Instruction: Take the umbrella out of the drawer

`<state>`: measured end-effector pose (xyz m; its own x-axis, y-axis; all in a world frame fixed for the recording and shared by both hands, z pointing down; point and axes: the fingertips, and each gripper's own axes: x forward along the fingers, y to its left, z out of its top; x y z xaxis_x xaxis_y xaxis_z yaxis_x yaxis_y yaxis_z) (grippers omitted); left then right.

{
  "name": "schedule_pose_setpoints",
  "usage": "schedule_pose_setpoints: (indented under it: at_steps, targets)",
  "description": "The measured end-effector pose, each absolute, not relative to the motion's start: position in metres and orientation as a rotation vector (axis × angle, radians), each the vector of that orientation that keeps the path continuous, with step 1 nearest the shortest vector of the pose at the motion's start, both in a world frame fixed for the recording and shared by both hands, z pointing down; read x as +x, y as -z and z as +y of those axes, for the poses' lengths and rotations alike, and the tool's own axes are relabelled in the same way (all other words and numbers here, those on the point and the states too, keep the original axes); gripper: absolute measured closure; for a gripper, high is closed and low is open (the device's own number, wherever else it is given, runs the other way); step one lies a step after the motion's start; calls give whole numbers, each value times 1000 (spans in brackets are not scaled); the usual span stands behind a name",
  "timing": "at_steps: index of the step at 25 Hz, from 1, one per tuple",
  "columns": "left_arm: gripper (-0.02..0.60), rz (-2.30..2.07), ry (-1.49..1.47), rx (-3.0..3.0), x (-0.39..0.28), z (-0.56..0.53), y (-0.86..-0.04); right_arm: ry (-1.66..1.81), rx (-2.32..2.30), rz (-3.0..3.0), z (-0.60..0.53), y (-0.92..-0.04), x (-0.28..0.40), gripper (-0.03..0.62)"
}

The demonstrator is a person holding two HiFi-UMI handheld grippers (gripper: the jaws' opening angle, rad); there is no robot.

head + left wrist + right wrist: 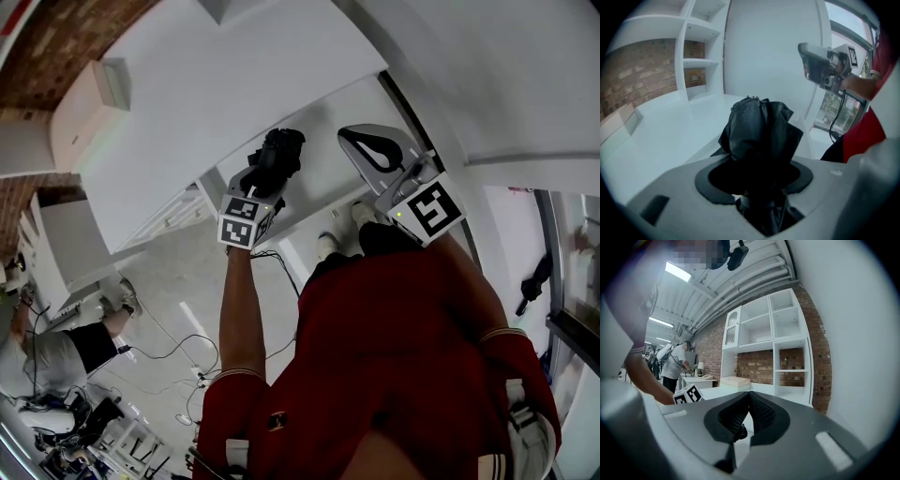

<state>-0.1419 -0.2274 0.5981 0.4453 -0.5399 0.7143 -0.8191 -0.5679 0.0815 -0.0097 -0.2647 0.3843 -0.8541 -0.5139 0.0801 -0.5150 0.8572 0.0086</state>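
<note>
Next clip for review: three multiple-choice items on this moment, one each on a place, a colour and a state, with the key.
1. Where is the umbrella? A between the jaws of the left gripper; B on a shelf; C on the floor.
2. What colour is it? A red; B white; C black.
3. How do the jaws of the right gripper stand? A wide apart; B together, empty; C clamped on a box.
Key: 1 A, its fabric is pinched there; 2 C, black folds; 3 B, the tips meet with nothing between.
</note>
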Motion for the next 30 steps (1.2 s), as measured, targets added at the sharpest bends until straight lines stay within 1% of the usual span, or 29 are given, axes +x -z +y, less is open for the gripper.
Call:
schedule_pose_setpoints:
  at_steps: [10, 17, 24, 30]
  targets:
    - [342, -1423, -468, 2429, -136, -231, -468, -13, 764, -3025, -262, -363, -15, 582]
    - [342, -1624, -222, 2501, -142, -225, -386, -12, 707, -3094, -255, -341, -28, 582]
    - [342, -1815, 27, 2508, -153, -211, -330, -6, 672, -3158, -250, -320, -37, 582]
    - [342, -1917, 133, 2508, -166, -199, -302, 22, 671, -3196, -247, -302, -39, 582]
